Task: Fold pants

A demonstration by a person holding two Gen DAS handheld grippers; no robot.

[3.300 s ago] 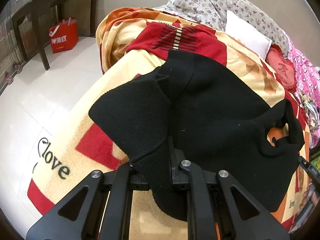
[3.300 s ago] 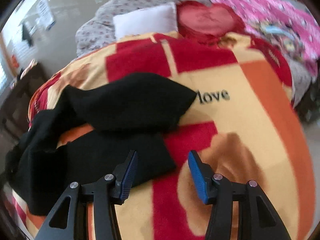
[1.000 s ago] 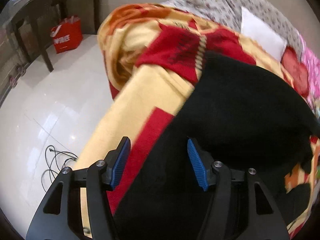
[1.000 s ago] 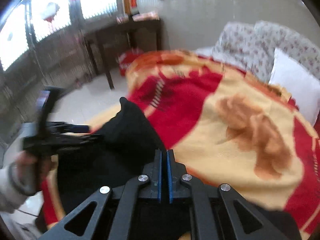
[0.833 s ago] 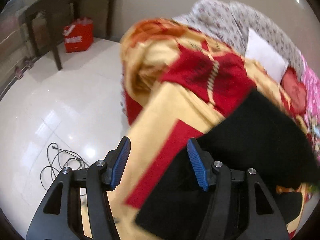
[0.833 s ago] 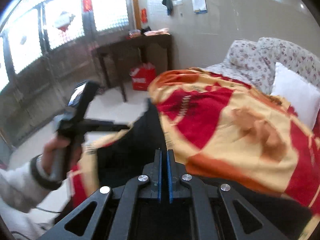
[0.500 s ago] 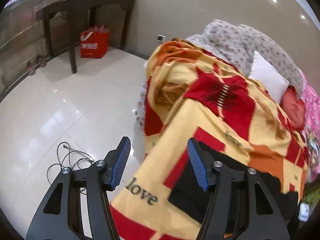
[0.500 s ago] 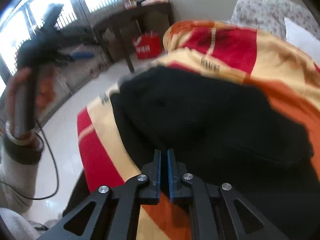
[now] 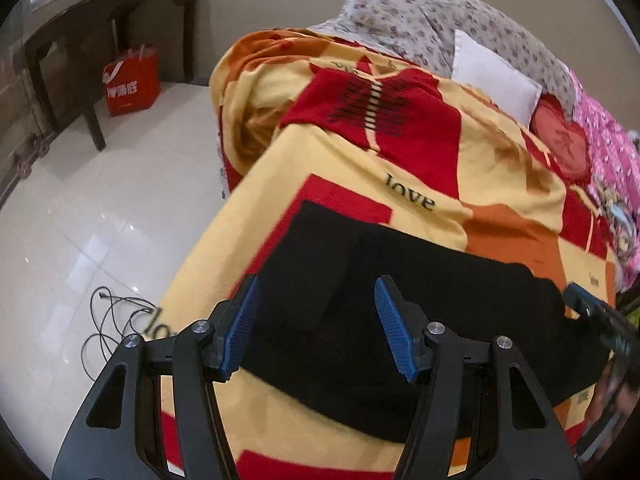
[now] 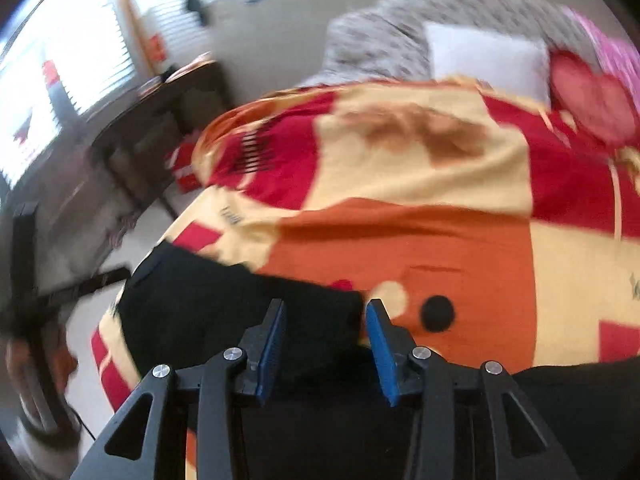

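Left tool (image 9: 316,320) released, blue pads spread above the black pants (image 9: 420,300), right tool (image 10: 325,336) also released over the pants' edge, pants lying folded flat on the red-and-yellow "love" blanket (image 9: 380,152) covering the bed, white pillow (image 9: 492,76) beyond, red bag (image 9: 130,80) on the floor far left.

Soft, even indoor light; glare patches gleam on the floor tiles (image 9: 92,236). The right wrist view is smeared with motion blur (window (image 10: 68,80) overexposed), edges bending fisheye-style.
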